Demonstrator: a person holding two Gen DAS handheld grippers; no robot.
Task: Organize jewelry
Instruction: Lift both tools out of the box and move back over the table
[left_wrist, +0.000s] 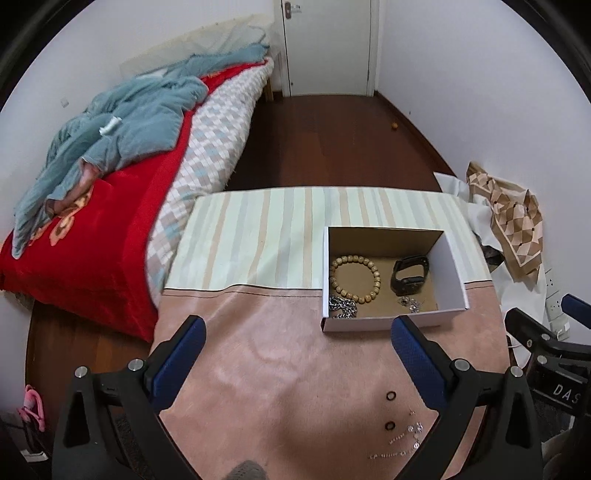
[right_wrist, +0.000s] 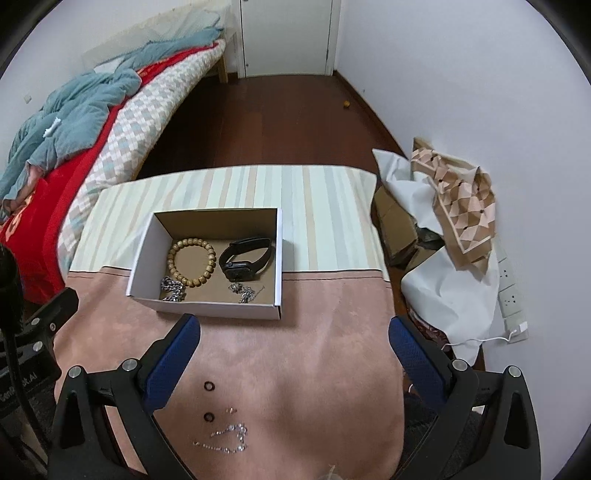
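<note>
Jewelry (right_wrist: 192, 263) in open cardboard box (right_wrist: 147, 236)

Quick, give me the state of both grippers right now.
Left gripper: open, jaws wide apart, holding nothing.
Right gripper: open, jaws wide apart, holding nothing.

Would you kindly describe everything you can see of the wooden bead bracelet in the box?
The wooden bead bracelet is a closed ring of round, tan beads that look like wood, some faintly speckled. It lies flat on the brown floor of the open white cardboard box, in the left half. A silver chain lies at its near edge, seemingly touching it; the black watch sits to its right, apart. Neither claw touches it.
</note>
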